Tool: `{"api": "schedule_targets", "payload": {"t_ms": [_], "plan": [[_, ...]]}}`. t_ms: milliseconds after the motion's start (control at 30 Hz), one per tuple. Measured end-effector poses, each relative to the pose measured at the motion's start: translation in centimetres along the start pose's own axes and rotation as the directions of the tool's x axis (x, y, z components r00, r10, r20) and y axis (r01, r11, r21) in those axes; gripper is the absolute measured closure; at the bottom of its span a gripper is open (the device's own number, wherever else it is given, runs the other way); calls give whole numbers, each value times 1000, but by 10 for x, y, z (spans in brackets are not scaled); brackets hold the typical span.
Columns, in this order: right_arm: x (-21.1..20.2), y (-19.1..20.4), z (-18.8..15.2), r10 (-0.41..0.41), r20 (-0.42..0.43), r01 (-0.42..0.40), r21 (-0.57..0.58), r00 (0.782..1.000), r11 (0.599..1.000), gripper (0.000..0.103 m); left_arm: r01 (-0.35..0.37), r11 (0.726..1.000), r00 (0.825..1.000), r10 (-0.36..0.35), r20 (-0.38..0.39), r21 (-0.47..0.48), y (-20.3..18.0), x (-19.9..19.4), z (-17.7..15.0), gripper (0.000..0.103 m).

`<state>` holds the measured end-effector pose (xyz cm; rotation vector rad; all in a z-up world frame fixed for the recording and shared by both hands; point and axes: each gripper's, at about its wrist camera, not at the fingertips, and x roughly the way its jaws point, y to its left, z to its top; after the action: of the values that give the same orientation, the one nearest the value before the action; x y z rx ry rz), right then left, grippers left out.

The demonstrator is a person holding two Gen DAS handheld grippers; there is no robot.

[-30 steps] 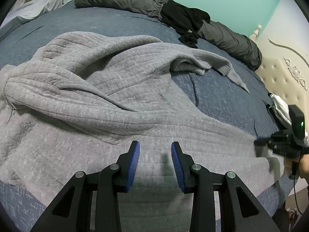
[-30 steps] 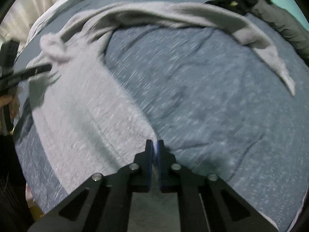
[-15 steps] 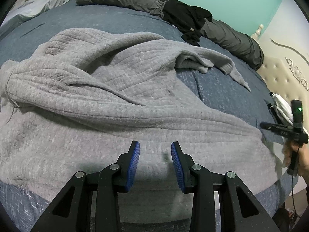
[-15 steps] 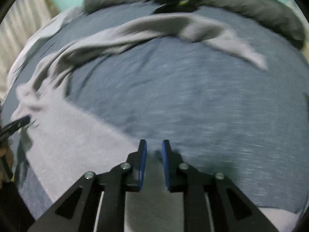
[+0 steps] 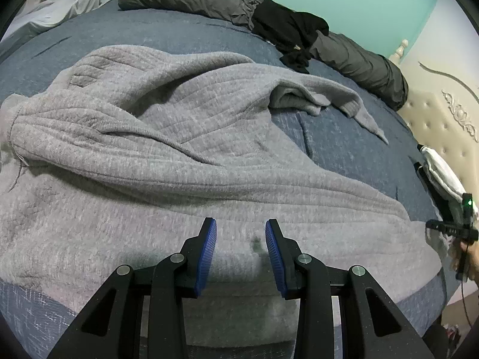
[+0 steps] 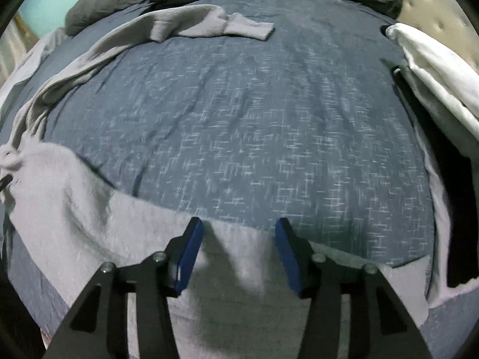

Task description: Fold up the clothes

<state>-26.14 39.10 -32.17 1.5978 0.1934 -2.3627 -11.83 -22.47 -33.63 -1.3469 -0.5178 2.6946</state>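
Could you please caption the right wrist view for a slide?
Open right gripper above the grey sweater's hem on the blue bedspread.

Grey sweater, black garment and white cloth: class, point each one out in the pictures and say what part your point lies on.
grey sweater [image 5: 167, 155]: left wrist view, on the ribbed body, mid-fold.
black garment [image 5: 287, 30]: left wrist view, on the middle of the crumpled heap.
white cloth [image 6: 434, 68]: right wrist view, on its upper folded surface.
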Motion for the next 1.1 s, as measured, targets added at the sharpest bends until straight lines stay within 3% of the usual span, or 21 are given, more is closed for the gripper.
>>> {"api": "schedule_targets", "payload": {"t_ms": [67, 233, 300, 367, 467, 667, 833, 867, 1067, 1100], "plan": [[2, 8, -3, 14, 2, -14, -37, 1000, 999, 52, -3, 1000, 1000, 3, -7, 1, 0, 2, -1, 66], [22, 40, -7, -72, -41, 63, -195, 997, 979, 52, -6, 1000, 1000, 6, -13, 8, -1, 4, -2, 66], [23, 45, -8, -76, -37, 66, -221, 996, 973, 61, -5, 1000, 1000, 5, -9, 6, 0, 3, -2, 66], [23, 48, -9, -84, -32, 75, -238, 996, 969, 93, -5, 1000, 1000, 5, -6, 1, 1, 2, -2, 66], [16, 47, -9, -110, -8, 105, -241, 994, 965, 100, -14, 1000, 1000, 14, 6, -3, 4, 0, -1, 66], [-18, 27, -2, -156, 126, 173, -139, 980, 975, 100, -16, 1000, 1000, 16, 14, -16, 9, -4, -1, 66], [-2, 24, -2, -186, 75, 193, -95, 980, 977, 99, -1, 999, 1000, 2, 15, -39, 11, -8, 5, 66], [2, 27, -1, -204, 67, 210, -92, 977, 973, 94, 2, 999, 1000, -1, 23, -44, 11, -11, 7, 66], [-40, 9, -5, -227, 169, 220, 58, 959, 974, 87, 43, 994, 998, -38, 44, -99, 24, -47, 31, 65], [-49, 4, -10, -216, 178, 205, 75, 960, 976, 87, 39, 995, 999, -35, 37, -92, 27, -56, 34, 61]]}}
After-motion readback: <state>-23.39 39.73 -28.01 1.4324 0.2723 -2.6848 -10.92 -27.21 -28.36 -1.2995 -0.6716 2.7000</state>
